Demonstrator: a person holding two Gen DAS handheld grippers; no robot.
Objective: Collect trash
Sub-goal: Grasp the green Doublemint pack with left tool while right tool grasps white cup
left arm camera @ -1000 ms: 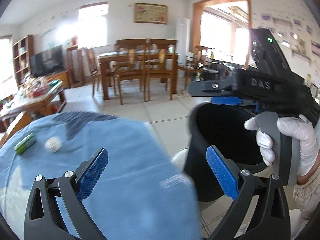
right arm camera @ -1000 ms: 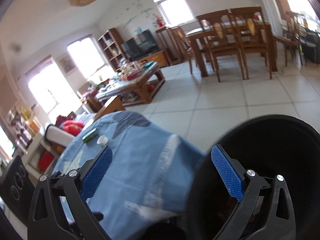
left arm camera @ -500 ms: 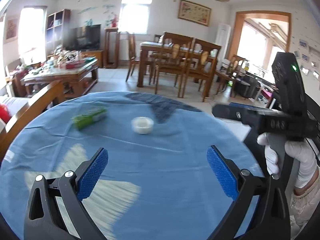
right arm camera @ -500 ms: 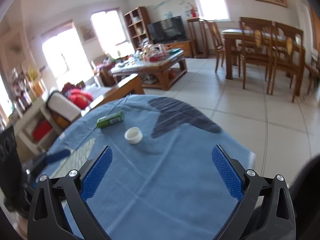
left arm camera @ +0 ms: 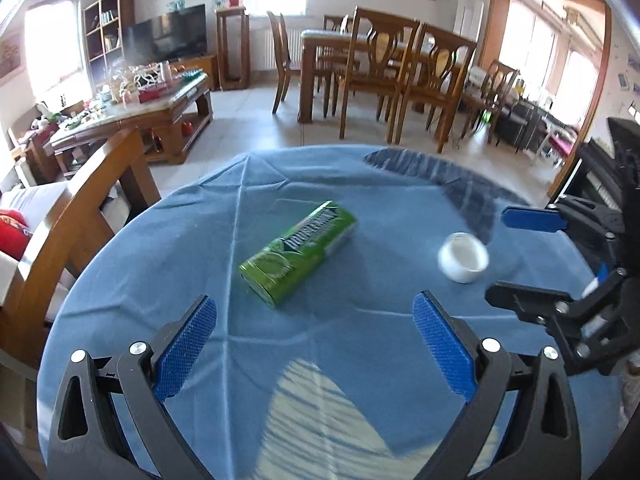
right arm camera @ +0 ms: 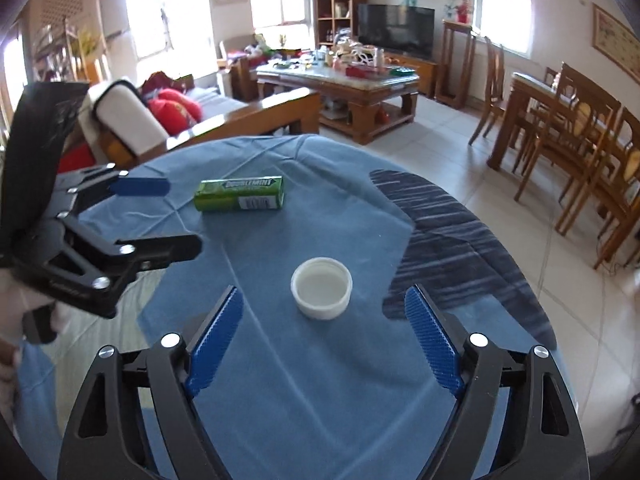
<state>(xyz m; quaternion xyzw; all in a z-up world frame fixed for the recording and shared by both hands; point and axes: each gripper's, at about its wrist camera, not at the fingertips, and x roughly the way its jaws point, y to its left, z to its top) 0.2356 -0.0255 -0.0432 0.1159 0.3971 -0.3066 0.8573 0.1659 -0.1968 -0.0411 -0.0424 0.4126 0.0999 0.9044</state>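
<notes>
Right gripper (right arm camera: pixel 324 332): jaws apart and empty, just narrowed from a wider spread, blue pads (right arm camera: pixel 216 336) flanking open cloth, nothing pressed between them. Just beyond the fingertips, centred on the gap but not within it: small white cap (right arm camera: pixel 321 294), open side up, resting on the blue tablecloth (right arm camera: pixel 320 392).

Left gripper (left arm camera: pixel 314 344): jaws wide and empty, pads (left arm camera: pixel 186 346) over bare cloth. Ahead and slightly left of centre, well clear of the fingertips: green gum pack (left arm camera: pixel 299 252), lying flat, set diagonally, printed face up. To its right, apart from it: the cap, seen here tilted and somewhat blurred.

Each gripper visible in the other's view: left one at the left edge of the right view, near the pack; right one at the right edge of the left view, near the cap.

Beyond the table: wooden bench (left arm camera: pixel 80 216) to the left, cluttered coffee table (right arm camera: pixel 340 80) further back, dining chairs (left arm camera: pixel 400 76) and TV (right arm camera: pixel 396 32) at the far wall, tiled floor (right arm camera: pixel 460 152).
</notes>
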